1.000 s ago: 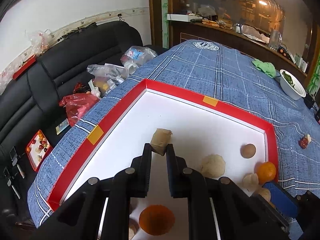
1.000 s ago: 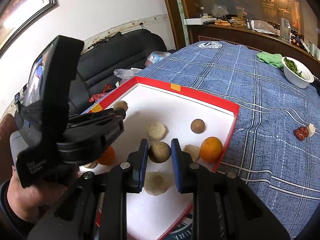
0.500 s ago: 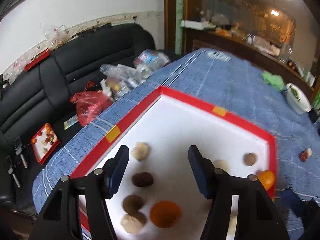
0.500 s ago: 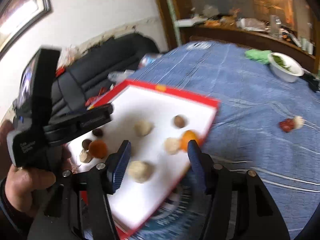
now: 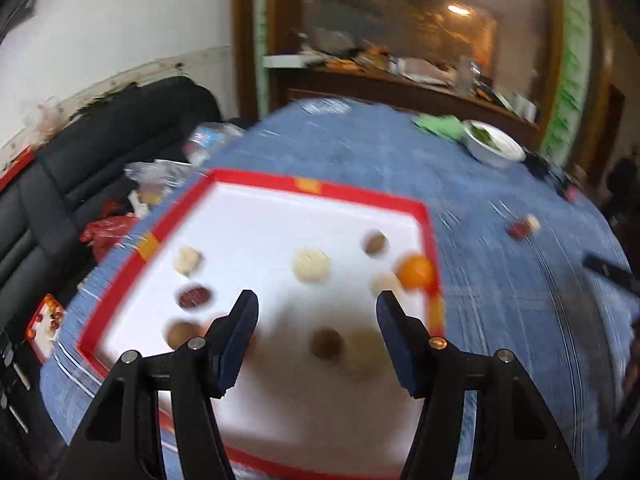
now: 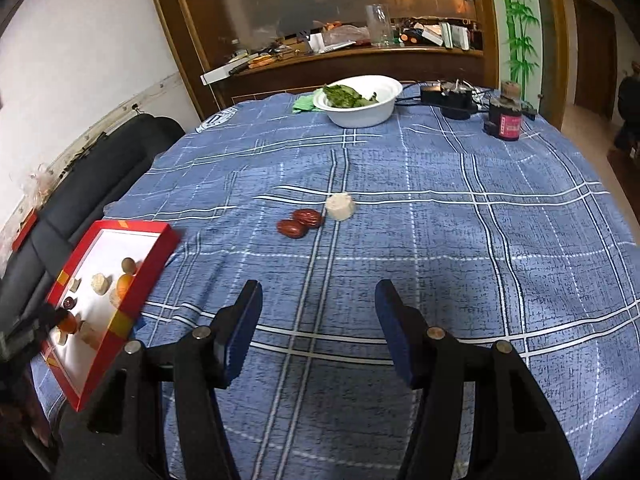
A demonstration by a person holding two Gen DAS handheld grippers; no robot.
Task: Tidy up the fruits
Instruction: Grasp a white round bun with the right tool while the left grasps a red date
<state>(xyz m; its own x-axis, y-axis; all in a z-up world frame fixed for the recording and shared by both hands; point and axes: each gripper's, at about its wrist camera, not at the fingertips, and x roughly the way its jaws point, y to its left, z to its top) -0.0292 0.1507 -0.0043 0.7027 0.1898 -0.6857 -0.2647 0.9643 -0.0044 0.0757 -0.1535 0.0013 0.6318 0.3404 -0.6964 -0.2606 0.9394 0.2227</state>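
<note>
Both pieces have been released into the red tray [image 5: 320,190]; the left tool [image 5: 316,316] and right tool [image 6: 318,308] are now spread empty. Two red dates [image 6: 300,222] are faced, well ahead of the right tool on the counter [image 6: 440,240].

The left wrist view is smeared by motion: the fruits in the red-rimmed tray [image 5: 324,189] are reduced to soft blobs, and only the orange [image 5: 416,271] can be named with confidence. A brown round piece [image 5: 328,343] and a dark red one [image 5: 194,297] cannot be identified. Another orange shape is largely hidden behind the left claw [image 5: 316,304], at its left finger. The tray's near edge is cut off by the claw arms and the picture's bottom. In the right wrist view, the tray's left side [image 6: 120,308] is covered by a dark blurred object at the edge, and its fruits are too small to tell apart.
</note>
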